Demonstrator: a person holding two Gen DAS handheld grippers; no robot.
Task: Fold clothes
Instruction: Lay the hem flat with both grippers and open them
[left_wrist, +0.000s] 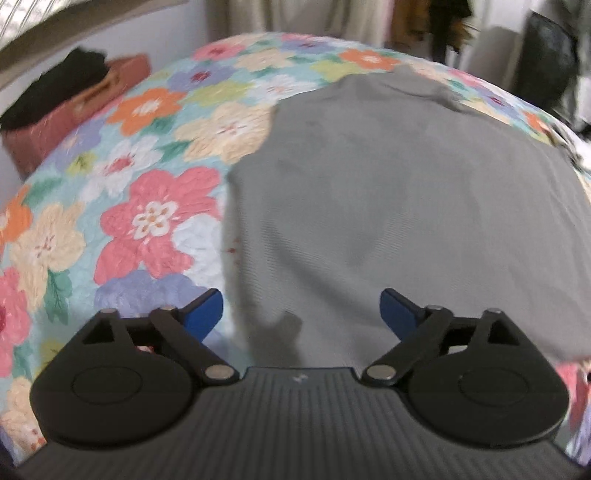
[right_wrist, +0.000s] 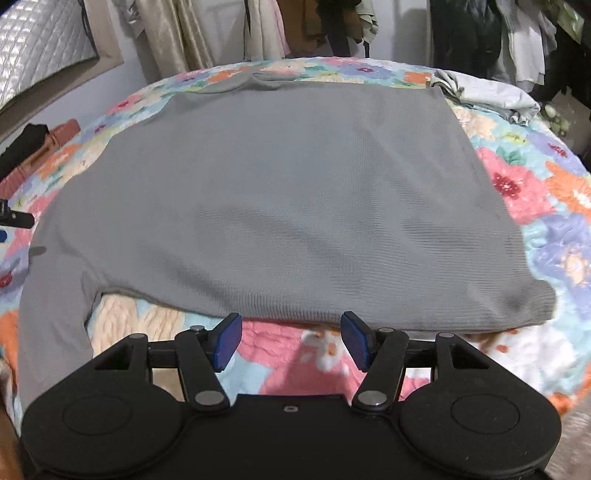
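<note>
Right wrist view: a grey sweater (right_wrist: 288, 192) is seen spread flat on the floral bedspread (right_wrist: 546, 206), the right tongs (right_wrist: 291, 339) held apart just before its near edge, the left tongs (left_wrist: 302, 314) likewise apart above it.

Sweater (right_wrist: 295, 192): lies spread flat on the quilt (right_wrist: 546, 206), one sleeve trailing down at the near left.
Right gripper (right_wrist: 291, 338): at the sweater's near hem, jaws apart, nothing between them.
Left gripper (left_wrist: 302, 314): over the sweater's left edge, jaws wide apart, quilt to its left.
Crumpled cloth (right_wrist: 487, 98): on the quilt at the far right corner, just beyond the sweater.
Box (left_wrist: 74, 110): far left, beside the quilt, a dark garment (left_wrist: 55, 88) on top.
Hanging clothes (right_wrist: 480, 37): behind the quilt.
</note>
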